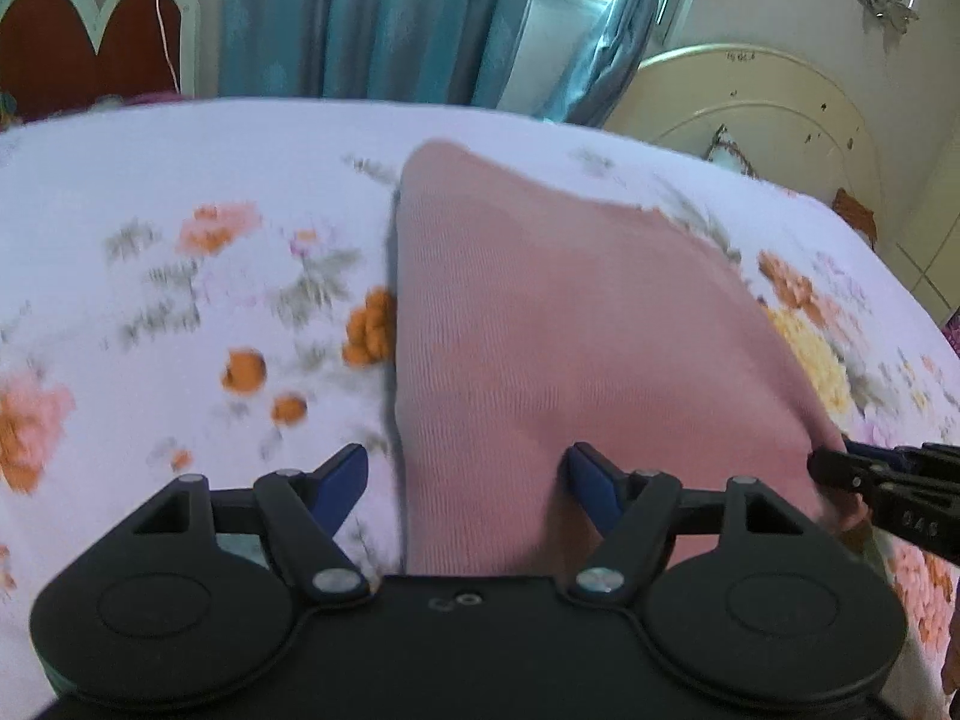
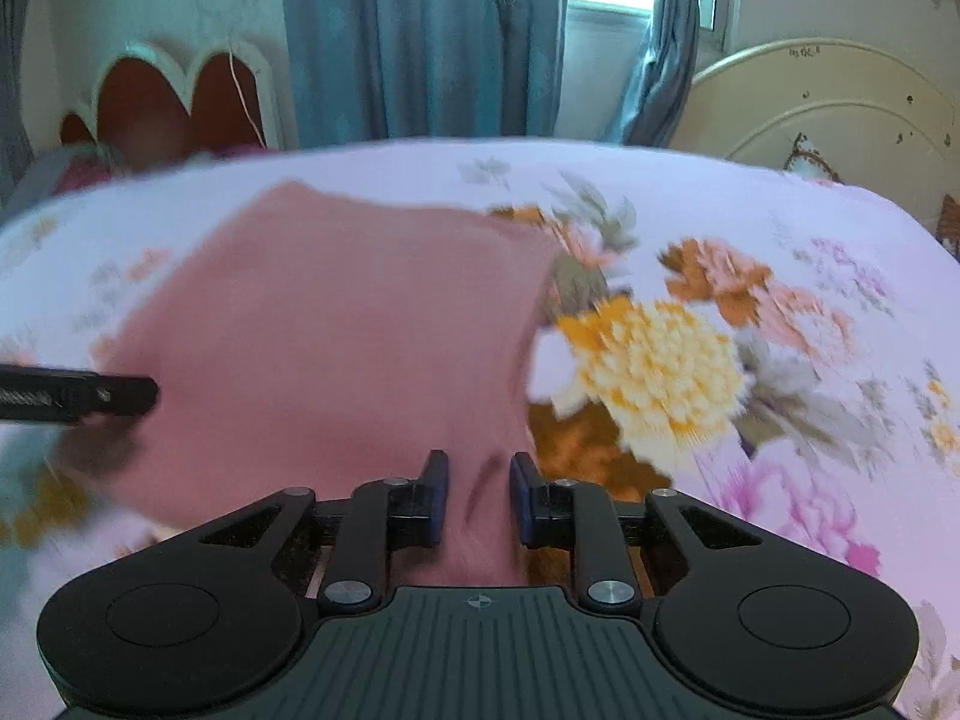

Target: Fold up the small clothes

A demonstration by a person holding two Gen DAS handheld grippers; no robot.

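While the pink cloth (image 1: 540,330) lies on the flowered bedsheet (image 1: 180,210), the left gripper (image 1: 468,480) straddles its near edge, fingers spread; at three o'clock, the right gripper (image 2: 479,495) has fabric between narrowed fingers, whether pinched I cannot tell.

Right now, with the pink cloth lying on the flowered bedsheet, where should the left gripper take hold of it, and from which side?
Probably the near left corner of the pink cloth. Its straight left edge runs between the open fingers of the left gripper, so come down from the near side, with one finger on the cloth and one on the bedsheet.
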